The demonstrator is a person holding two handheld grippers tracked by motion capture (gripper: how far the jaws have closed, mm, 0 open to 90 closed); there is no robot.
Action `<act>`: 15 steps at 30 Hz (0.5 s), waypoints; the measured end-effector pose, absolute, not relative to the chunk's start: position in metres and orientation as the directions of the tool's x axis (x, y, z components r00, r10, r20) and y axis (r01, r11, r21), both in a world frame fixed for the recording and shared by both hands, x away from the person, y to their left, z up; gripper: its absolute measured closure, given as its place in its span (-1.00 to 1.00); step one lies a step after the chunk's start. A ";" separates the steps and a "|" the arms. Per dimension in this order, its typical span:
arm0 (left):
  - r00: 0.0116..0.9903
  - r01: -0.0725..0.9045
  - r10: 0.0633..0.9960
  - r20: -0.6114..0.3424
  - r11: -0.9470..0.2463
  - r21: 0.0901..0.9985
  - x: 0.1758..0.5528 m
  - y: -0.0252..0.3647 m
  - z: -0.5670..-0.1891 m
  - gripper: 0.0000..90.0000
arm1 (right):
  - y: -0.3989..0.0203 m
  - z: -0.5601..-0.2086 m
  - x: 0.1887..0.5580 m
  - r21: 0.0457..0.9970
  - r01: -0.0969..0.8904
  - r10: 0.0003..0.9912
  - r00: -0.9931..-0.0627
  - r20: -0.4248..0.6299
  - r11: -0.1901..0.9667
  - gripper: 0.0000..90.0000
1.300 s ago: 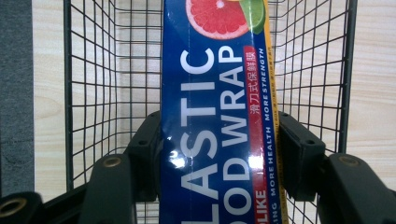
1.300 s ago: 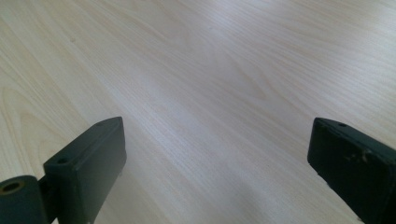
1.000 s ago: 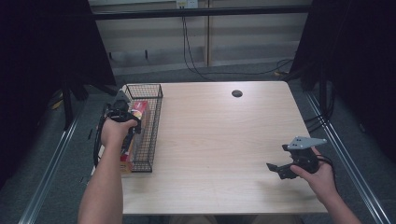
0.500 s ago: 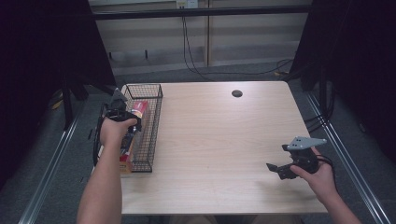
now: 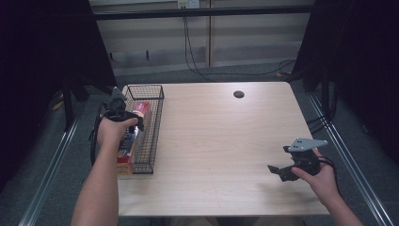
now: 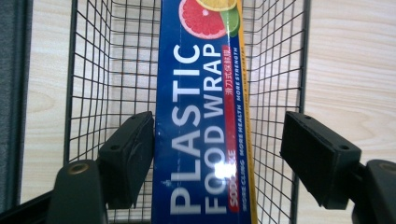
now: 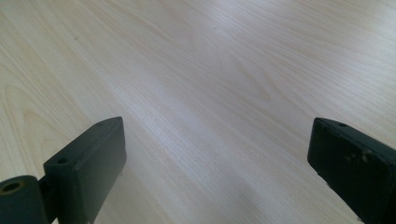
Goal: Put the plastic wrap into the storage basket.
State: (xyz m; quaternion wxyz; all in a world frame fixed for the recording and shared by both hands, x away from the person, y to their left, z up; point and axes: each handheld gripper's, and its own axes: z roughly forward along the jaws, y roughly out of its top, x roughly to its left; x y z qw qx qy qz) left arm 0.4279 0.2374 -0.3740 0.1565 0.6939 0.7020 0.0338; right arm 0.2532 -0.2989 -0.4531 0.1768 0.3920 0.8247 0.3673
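A long blue box [image 6: 201, 121] lies in a black wire basket [image 6: 88, 70]. Big white letters on the box say "PLASTIC FOOD WRAP". Small words next to them say "MORE HEALTH MORE STRENGTH". At the top of the left gripper view the box shows a pink grapefruit slice and some other cut fruit.

In the high view the basket [image 5: 153, 94] sits at the left edge of the desk [image 5: 226, 141], and the left hand [image 5: 112, 132] reaches over it from the lower left. The left gripper [image 6: 217, 154] points down at the box. Its jaws have just been opening. One jaw is right beside the box's left side and the other stands clear on the right, so they do not pinch it.

At the lower right of the high view, the right hand [image 5: 322, 176] holds the right gripper [image 5: 277, 170] low over bare desk. Its jaws are spread wide with nothing between them.
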 end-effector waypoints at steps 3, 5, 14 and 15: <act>0.009 0.962 0.984 -0.175 0.039 0.272 0.426 0.238 -0.367 -0.42 | -0.299 -0.453 0.253 0.744 0.517 0.776 -0.631 -0.003 0.424 -0.90; 0.012 0.959 0.977 -0.215 0.049 0.278 0.425 0.238 -0.361 -0.40 | -0.299 -0.453 0.252 0.743 0.513 0.774 -0.633 -0.009 0.429 -0.90; 0.086 0.953 0.969 -0.232 -0.012 0.303 0.422 0.216 -0.347 -0.42 | -0.298 -0.450 0.251 0.751 0.511 0.775 -0.631 -0.004 0.420 -0.90; 0.092 0.953 0.969 -0.231 -0.019 0.304 0.422 0.213 -0.346 -0.42 | -0.298 -0.450 0.252 0.751 0.508 0.774 -0.633 -0.007 0.422 -0.90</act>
